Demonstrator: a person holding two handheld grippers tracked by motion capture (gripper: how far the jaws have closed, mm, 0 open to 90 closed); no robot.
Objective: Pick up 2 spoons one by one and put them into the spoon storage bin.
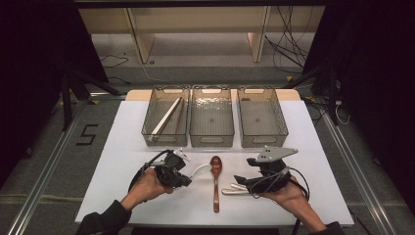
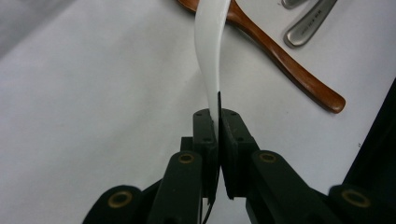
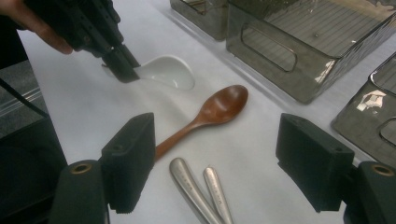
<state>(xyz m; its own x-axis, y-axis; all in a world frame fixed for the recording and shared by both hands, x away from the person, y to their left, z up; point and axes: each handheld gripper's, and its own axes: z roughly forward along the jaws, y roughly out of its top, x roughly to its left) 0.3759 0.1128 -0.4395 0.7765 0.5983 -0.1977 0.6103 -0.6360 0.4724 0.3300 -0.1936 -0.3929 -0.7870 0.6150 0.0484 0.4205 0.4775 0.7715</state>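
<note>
Firmly, my left gripper (image 2: 217, 122) clenched the handle of the glossy white ceramic soup spoon (image 3: 164, 71), lifted just beside the brown wooden spoon (image 1: 215, 180) on the white table (image 1: 122, 161); my right gripper (image 3: 215, 158) gaped, holding nothing.

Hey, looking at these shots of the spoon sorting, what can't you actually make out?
- White spoon: bowl cut off by the top edge of the left gripper view; handle end hidden between the left tool's pads.
- Metal handles: ends cut off by the bottom edge of the right gripper view; partly hidden by the right tool in the high view.
- Sticks in left bin: too small to identify.
</note>
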